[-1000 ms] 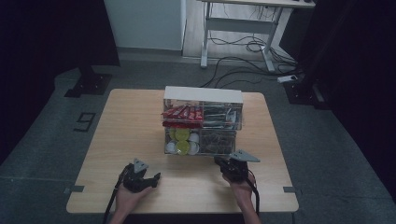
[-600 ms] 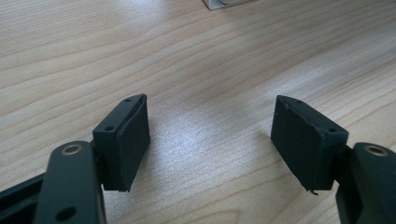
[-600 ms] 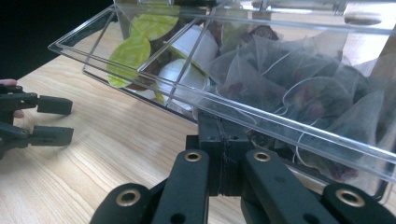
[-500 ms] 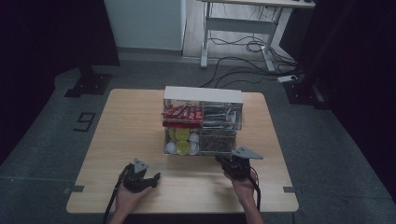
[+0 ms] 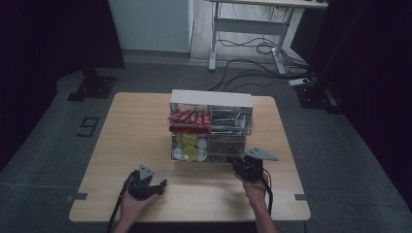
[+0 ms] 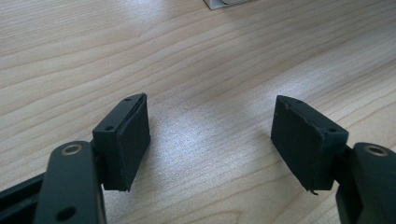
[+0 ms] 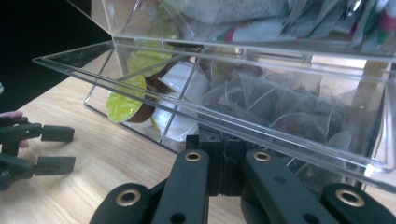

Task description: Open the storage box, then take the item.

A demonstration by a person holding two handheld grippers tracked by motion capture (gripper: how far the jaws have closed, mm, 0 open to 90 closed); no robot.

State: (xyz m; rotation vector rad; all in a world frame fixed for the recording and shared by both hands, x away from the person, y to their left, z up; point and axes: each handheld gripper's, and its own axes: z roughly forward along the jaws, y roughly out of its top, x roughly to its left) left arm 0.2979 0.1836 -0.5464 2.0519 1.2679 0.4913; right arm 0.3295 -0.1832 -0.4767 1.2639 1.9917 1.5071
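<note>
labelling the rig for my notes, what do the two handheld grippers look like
Both are black. The left gripper has two flat rectangular fingers on arms with brass-ringed holes. The right gripper carries a grey three-cornered plate, and a black cable trails from each. Forearms look bare.

A clear acrylic two-tier organiser box (image 5: 211,126) with a white back stands upright at the centre of the high view, on the light wooden counter (image 5: 131,141). Its upper tier holds red sachets (image 5: 189,118) on the left and dark packets (image 5: 228,119) on the right. The lower tier holds yellow-green and white round capsules (image 5: 189,148) on the left, translucent tea bags (image 7: 289,112) on the right.
</note>
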